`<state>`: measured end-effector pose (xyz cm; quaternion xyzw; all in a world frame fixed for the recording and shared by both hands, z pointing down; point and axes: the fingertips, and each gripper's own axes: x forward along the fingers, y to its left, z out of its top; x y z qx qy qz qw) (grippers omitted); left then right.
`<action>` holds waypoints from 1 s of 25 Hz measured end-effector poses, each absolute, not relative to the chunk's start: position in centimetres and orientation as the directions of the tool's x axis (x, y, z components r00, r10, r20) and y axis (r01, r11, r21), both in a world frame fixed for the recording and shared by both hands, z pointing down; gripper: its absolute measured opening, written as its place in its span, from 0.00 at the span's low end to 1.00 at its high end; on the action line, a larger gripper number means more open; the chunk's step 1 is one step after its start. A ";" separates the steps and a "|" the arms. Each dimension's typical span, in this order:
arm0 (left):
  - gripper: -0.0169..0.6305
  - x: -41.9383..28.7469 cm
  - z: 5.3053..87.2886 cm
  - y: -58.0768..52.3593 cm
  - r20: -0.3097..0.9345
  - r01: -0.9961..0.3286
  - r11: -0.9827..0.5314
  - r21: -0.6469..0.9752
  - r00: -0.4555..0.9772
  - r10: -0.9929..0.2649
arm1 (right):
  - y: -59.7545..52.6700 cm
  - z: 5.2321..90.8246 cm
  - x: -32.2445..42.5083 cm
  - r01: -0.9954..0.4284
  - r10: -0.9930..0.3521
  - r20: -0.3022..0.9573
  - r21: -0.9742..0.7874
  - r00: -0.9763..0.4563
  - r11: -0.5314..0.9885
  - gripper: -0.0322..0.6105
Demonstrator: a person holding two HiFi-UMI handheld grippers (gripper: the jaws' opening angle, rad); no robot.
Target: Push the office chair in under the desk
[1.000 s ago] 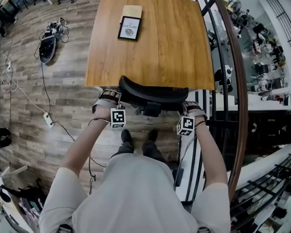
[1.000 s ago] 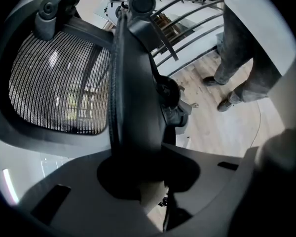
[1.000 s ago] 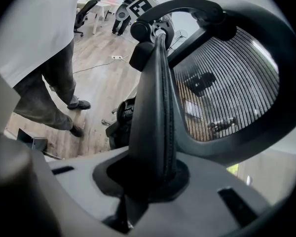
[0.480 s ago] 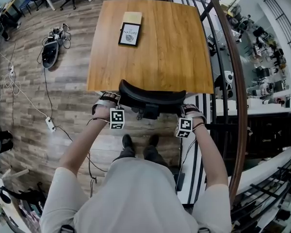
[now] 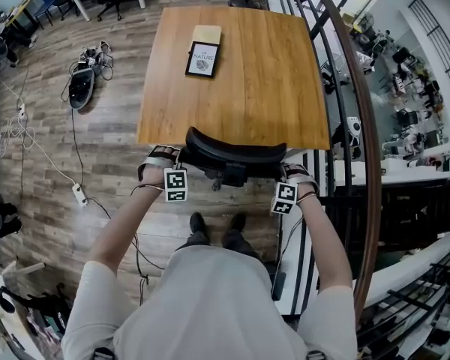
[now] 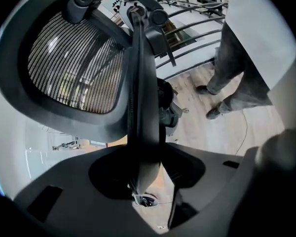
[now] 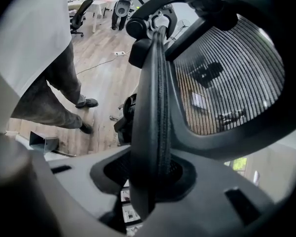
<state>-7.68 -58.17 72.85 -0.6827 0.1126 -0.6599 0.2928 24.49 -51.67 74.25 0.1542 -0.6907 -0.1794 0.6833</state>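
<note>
Both hand-held grippers have just been opening on the office chair (image 5: 236, 154).

Left hand-held gripper (image 6: 148, 167): your jaws now stand wide. One side rim of the backrest (image 6: 140, 107) runs between them, with a dark gap on either side.

Right hand-held gripper (image 7: 147, 174): your jaws have also spread, though less widely. The opposite rim runs between them, with gaps beside it.

Head view: your left marker cube (image 5: 175, 184) sits slightly further out from the end of the backrest than a second ago. The tabletop (image 5: 240, 66) lies a little lower in the picture, and your shoes (image 5: 197, 223) show lower too.
</note>
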 end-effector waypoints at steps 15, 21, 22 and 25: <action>0.32 -7.5 66.9 -57.1 0.812 0.037 -0.824 -0.566 0.199 -0.549 | -50.0 69.7 26.4 -0.137 -0.474 0.878 0.464 -0.057 0.875 0.27; 0.31 -6.1 61.3 -57.1 0.761 -0.177 -0.826 -0.535 0.324 -0.562 | -50.5 64.8 26.8 -0.374 -0.522 0.839 0.440 -0.152 0.817 0.27; 0.31 -5.9 60.5 -57.0 0.749 -0.218 -0.825 -0.522 0.345 -0.565 | -50.6 63.8 26.9 -0.426 -0.540 0.825 0.433 -0.169 0.794 0.27; 0.29 -5.5 57.9 -56.9 0.706 -0.343 -0.814 -0.468 0.409 -0.578 | -50.8 60.6 26.9 -0.546 -0.594 0.777 0.411 -0.208 0.730 0.27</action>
